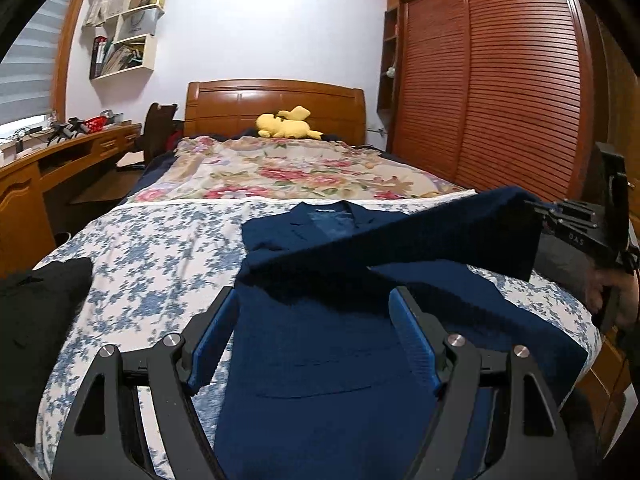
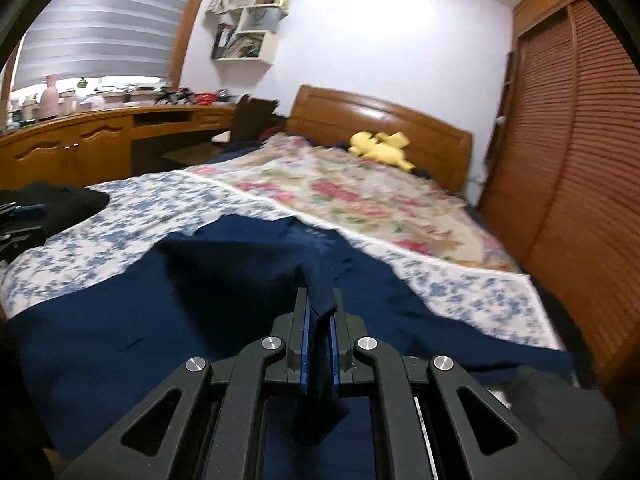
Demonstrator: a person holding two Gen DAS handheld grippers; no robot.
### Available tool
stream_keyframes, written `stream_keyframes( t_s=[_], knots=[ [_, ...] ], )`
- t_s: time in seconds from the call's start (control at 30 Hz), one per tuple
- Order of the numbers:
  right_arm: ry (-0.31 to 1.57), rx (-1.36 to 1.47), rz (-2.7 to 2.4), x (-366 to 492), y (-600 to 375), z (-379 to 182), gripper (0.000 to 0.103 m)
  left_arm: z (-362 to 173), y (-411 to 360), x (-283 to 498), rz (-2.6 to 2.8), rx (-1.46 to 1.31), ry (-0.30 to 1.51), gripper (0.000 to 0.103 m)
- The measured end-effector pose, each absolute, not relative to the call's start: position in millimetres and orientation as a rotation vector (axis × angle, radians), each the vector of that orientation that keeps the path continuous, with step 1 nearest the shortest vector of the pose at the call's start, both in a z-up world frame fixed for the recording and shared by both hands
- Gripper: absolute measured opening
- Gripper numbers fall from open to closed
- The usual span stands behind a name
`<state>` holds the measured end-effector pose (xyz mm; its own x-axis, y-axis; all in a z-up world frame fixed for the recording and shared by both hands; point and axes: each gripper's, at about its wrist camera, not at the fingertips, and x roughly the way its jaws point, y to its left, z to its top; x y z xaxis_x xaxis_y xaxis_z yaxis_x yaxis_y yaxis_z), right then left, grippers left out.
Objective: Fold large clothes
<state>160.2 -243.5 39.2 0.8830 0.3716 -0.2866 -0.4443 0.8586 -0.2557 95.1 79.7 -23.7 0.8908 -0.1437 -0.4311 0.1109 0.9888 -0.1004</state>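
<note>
Navy jacket (image 1: pixel 320 344) lies collar-up on the blue-floral bedsheet (image 1: pixel 160 264).
Right gripper (image 2: pixel 319 316) clamps its sleeve (image 1: pixel 460 232), lifted across the body; left gripper (image 1: pixel 316 312) hovers spread wide, holding nothing.

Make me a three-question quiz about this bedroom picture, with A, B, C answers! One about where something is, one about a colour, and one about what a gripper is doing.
1. Where is the yellow plush toy?
A. by the headboard
B. on the desk
C. on the wall shelf

2. What colour is the jacket?
A. red
B. navy blue
C. green

3. What is the right gripper doing?
A. hanging open
B. pinching the jacket sleeve
C. holding the toy

Answers:
1 A: it lies at the bed's far end against the wooden headboard.
2 B: the cloth is dark blue.
3 B: its jaws are closed on the sleeve.
</note>
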Motion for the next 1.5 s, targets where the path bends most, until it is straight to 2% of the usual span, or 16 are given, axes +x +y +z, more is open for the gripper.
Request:
stream_keyframes(
  t_s=[0.43,0.7,0.87,1.03,1.23,1.5],
  knots=[
    [0.465,-0.309,0.589,122,-235,-38,0.008,-30,59,102,-0.169,-0.051,0.493,0.078],
    [0.574,-0.242,0.666,102,-233,-51,0.008,-30,51,101,-0.166,-0.036,0.498,0.078],
    [0.575,-0.259,0.656,110,-234,-44,0.017,-31,49,102,-0.170,-0.034,0.502,0.078],
    [0.530,-0.243,0.647,113,-255,-31,0.040,-31,44,103,-0.177,-0.028,0.507,0.078],
    [0.511,-0.242,0.557,133,-278,-27,0.045,-34,36,106,-0.188,-0.029,0.507,0.078],
    [0.652,-0.188,0.519,185,-279,-64,0.045,-39,12,111,-0.231,-0.016,0.507,0.078]
  ],
)
